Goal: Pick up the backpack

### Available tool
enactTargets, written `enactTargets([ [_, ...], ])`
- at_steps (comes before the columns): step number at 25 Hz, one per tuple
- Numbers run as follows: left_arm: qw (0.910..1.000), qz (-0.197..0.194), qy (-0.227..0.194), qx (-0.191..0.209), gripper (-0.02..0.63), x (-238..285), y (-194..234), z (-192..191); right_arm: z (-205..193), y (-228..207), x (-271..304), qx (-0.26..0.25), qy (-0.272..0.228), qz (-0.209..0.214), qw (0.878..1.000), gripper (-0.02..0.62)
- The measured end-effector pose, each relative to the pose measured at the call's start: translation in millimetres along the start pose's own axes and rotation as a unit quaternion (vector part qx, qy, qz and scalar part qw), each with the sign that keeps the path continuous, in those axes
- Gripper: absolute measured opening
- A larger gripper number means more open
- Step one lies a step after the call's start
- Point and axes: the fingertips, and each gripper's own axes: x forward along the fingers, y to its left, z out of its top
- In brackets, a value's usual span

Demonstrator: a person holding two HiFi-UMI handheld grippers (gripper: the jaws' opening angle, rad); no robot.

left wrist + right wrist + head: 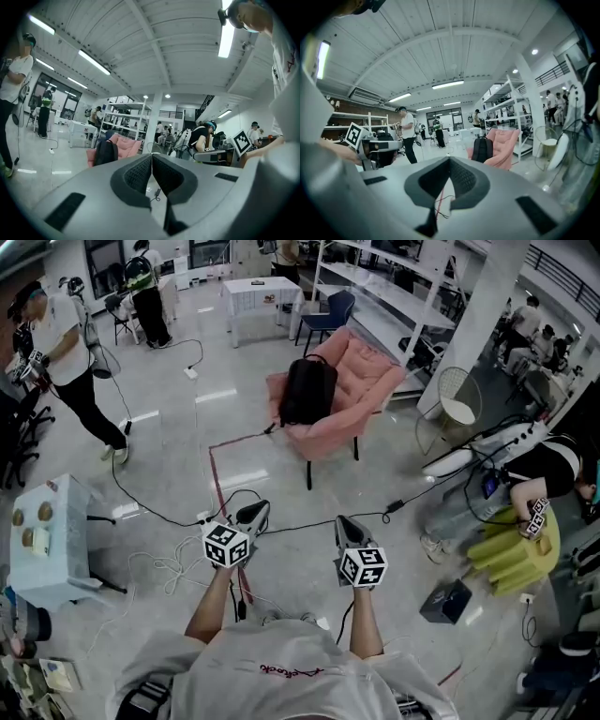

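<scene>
A black backpack [307,390] stands upright on the seat of a pink armchair [367,381], a few steps ahead of me on the grey floor. My left gripper [255,514] and right gripper [345,527] are held side by side in front of my body, both shut and empty, pointing toward the chair. The left gripper view has its shut jaws [152,157] below the backpack [106,151], which sits left of centre. In the right gripper view, that gripper [450,161] is shut with the backpack [481,149] and armchair [505,146] just to its right.
Cables and a red tape line [217,486] cross the floor between me and the chair. A light-blue cabinet [47,540] stands at left and a yellow stool [521,545] with a bending person [553,470] at right. A white table [262,294] and another person [70,357] are farther back.
</scene>
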Motion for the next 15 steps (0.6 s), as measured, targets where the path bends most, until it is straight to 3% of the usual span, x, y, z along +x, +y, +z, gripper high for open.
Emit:
enactTargets([
  [15, 0.9999, -0.014, 0.007, -0.001, 0.015, -1, 17, -11, -12, 15, 15, 0.005, -0.002, -0.006, 1.0, 0.018],
])
